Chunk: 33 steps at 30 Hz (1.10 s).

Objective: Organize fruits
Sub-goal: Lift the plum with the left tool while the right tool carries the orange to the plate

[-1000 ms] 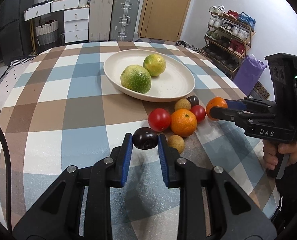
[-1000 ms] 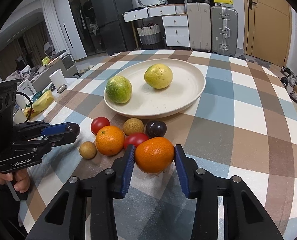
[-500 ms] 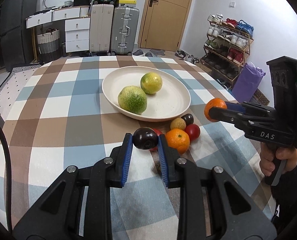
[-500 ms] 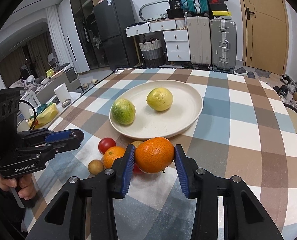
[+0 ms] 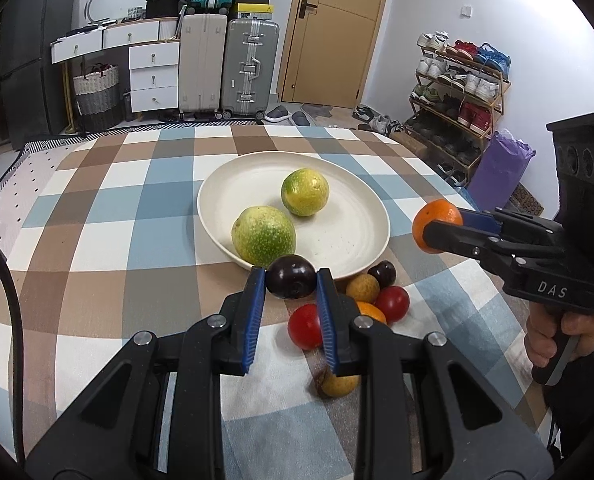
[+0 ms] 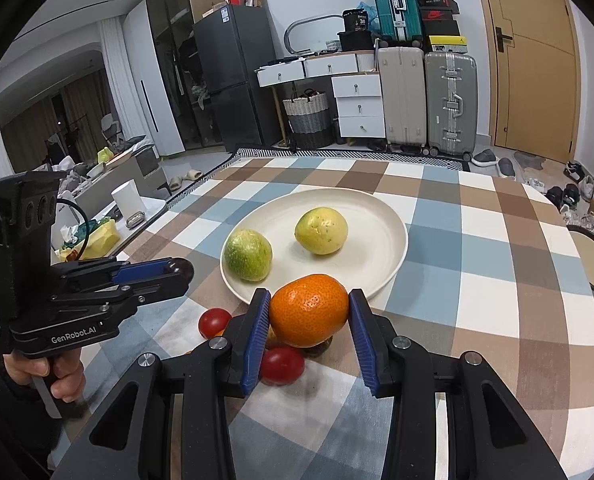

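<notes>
Lifted clear of the tabletop [image 5: 97, 240] since a second back, both fruits, and carried nearer the plate [image 5: 361, 240]. Rose together, left tool [image 5: 291, 284] and right tool [image 6: 308, 312], each with a load pinched between blue pads.

Step in hand, by the look of it: carrying two fruits to the plate at once. Already sat there, two green-yellow citrus [image 5: 264, 235]. Left behind near the plate's front edge: tomatoes [image 5: 305, 326], one more orange [image 5: 371, 310], a dark plum [image 5: 382, 273], small tan fruits [image 5: 362, 288].

Next move probably called for crossing the rim, lowering onto bare plate beside the citrus, then easing the pads apart gently so nothing rolled off.

Left tool: closed down tight on a plum [image 5: 291, 282], held just above the plate's near rim in the left view. Right tool: clamped wider around an orange [image 6: 308, 310], gripped at its sides, poised over the pile and just short of the rim.
</notes>
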Available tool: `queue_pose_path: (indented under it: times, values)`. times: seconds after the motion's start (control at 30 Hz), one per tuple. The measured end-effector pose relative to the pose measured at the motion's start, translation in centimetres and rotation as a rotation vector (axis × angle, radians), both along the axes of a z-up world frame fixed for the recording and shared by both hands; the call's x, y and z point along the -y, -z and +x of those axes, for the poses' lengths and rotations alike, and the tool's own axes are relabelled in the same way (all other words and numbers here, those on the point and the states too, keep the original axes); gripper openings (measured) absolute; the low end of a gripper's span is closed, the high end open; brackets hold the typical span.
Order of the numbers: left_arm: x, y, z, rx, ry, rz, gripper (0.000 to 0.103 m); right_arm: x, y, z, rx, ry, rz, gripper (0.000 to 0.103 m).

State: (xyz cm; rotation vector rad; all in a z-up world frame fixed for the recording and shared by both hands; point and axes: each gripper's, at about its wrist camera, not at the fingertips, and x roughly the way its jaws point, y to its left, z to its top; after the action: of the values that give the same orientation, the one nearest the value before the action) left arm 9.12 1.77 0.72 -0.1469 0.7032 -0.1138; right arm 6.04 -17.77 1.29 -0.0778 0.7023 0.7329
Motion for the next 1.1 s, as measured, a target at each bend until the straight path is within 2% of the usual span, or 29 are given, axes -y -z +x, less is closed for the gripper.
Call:
queue_pose_path:
  times: [0.67,1.1]
  values:
    - [0.3,2.5,5.0,-0.077,0.028,-0.003,0.023,-0.7,0.7,3.5,-0.043,0.008,0.051,0.04]
    - [-0.2,2.2,7.2,-0.017,-0.007,0.026,0.023,-0.4,1.8,5.0,-0.092,0.052,0.086,0.04]
